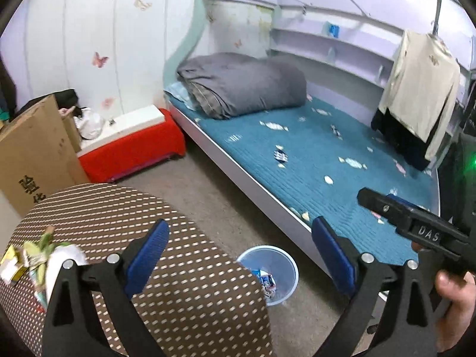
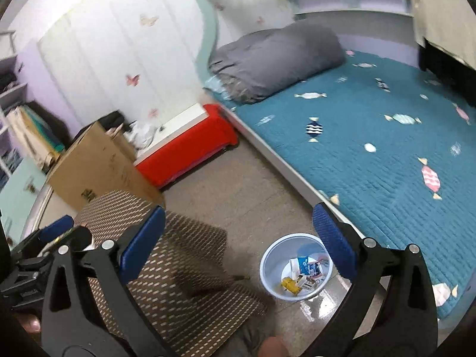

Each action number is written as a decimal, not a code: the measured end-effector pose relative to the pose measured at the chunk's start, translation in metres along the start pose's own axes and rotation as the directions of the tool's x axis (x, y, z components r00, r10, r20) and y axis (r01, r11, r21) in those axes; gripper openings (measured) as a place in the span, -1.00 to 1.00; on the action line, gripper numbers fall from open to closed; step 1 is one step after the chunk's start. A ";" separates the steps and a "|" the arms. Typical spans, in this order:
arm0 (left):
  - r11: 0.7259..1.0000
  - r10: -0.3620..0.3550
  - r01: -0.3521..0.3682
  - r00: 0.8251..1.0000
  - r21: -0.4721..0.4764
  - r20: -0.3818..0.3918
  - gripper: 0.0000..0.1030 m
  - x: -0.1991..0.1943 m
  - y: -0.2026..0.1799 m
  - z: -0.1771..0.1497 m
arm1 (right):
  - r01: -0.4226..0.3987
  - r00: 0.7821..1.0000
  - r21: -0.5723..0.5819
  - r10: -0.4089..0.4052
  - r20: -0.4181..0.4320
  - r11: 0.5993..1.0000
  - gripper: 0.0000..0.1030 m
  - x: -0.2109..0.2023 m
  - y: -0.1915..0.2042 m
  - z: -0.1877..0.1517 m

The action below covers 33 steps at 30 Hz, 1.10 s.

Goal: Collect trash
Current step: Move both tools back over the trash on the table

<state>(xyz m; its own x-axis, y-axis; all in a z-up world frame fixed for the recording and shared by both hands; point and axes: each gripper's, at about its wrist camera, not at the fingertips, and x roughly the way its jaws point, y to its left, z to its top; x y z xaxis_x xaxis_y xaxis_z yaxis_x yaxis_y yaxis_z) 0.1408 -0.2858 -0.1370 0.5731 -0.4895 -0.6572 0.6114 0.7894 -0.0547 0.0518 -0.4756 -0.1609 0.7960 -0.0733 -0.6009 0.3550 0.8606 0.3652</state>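
Beside the bed (image 2: 372,154), both the left gripper (image 1: 239,253) and right gripper (image 2: 238,238) hang empty with fingers spread wide above the trash bin (image 2: 267,260), so the next reach should go squarely at the wrappers (image 1: 35,263) on the table (image 1: 178,253).

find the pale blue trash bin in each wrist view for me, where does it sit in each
Left wrist view: the pale blue trash bin sits low centre on the floor, between the brown dotted table and the bed.
Right wrist view: it sits low, right of centre, trash visible inside, just left of the blue right-hand finger pad.
Shared landmark: the red storage box by the wall.
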 end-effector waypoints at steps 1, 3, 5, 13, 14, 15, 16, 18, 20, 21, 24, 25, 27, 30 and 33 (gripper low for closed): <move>1.000 0.008 -0.008 1.000 -0.009 0.013 0.85 -0.008 0.005 -0.002 | -0.020 1.000 -0.018 0.020 -0.005 1.000 0.88 -0.002 0.010 -0.001; 0.999 0.024 -0.023 0.999 -0.022 0.034 0.85 -0.022 0.015 -0.005 | -0.052 0.999 -0.051 0.051 -0.012 0.997 0.88 -0.005 0.030 -0.002; 0.998 0.044 -0.043 0.997 -0.036 0.055 0.85 -0.037 0.027 -0.009 | -0.086 0.996 -0.084 0.085 -0.014 0.993 0.88 -0.009 0.051 -0.004; 0.982 0.141 -0.127 0.985 -0.140 0.096 0.85 -0.088 0.090 -0.036 | -0.180 0.984 -0.213 0.172 -0.056 0.960 0.88 -0.011 0.137 -0.019; 0.978 0.161 -0.145 0.982 -0.152 0.096 0.85 -0.094 0.100 -0.041 | -0.191 0.981 -0.228 0.180 -0.068 0.955 0.88 -0.009 0.148 -0.022; 0.975 0.171 -0.154 0.981 -0.161 0.096 0.85 -0.098 0.107 -0.045 | -0.198 0.980 -0.239 0.185 -0.077 0.951 0.88 -0.007 0.156 -0.025; 0.972 0.180 -0.162 0.979 -0.172 0.094 0.85 -0.102 0.115 -0.049 | -0.205 0.978 -0.248 0.190 -0.084 0.947 0.88 -0.006 0.164 -0.027; 0.963 0.204 -0.181 0.974 -0.201 0.096 0.85 -0.112 0.134 -0.059 | -0.225 0.973 -0.277 0.204 -0.105 0.934 0.88 -0.001 0.185 -0.033; 0.952 0.227 -0.201 0.969 -0.230 0.093 0.85 -0.120 0.153 -0.069 | -0.236 0.970 -0.297 0.208 -0.123 0.925 0.88 0.005 0.201 -0.039; 0.948 0.236 -0.208 0.968 -0.242 0.090 0.85 -0.122 0.160 -0.073 | -0.241 0.969 -0.305 0.209 -0.135 0.921 0.88 0.008 0.210 -0.042; 0.930 0.264 -0.230 0.960 -0.285 0.088 0.85 -0.133 0.186 -0.087 | -0.258 0.962 -0.337 0.210 -0.173 0.905 0.88 0.019 0.237 -0.051; 0.925 0.274 -0.238 0.958 -0.297 0.088 0.85 -0.136 0.193 -0.091 | -0.259 0.961 -0.348 0.206 -0.183 0.901 0.88 0.023 0.243 -0.054; 0.911 0.298 -0.258 0.951 -0.320 0.080 0.85 -0.140 0.208 -0.100 | -0.257 0.958 -0.379 0.184 -0.218 0.889 0.88 0.037 0.262 -0.062; 0.892 0.321 -0.280 0.945 -0.355 0.061 0.85 -0.143 0.228 -0.115 | -0.270 0.948 -0.386 0.174 -0.266 0.882 0.88 0.060 0.278 -0.072; 0.873 0.340 -0.303 0.940 -0.382 0.031 0.85 -0.143 0.245 -0.131 | -0.300 0.929 -0.389 0.175 -0.326 0.871 0.88 0.086 0.295 -0.083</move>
<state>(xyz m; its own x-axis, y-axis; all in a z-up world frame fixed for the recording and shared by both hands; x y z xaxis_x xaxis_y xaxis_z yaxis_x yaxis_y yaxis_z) 0.1372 0.0258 -0.1548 0.7636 -0.2035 -0.6127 0.1520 0.9790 -0.1358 0.1840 -0.1862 -0.1643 0.6418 0.2464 -0.7262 -0.1205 0.9676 0.2218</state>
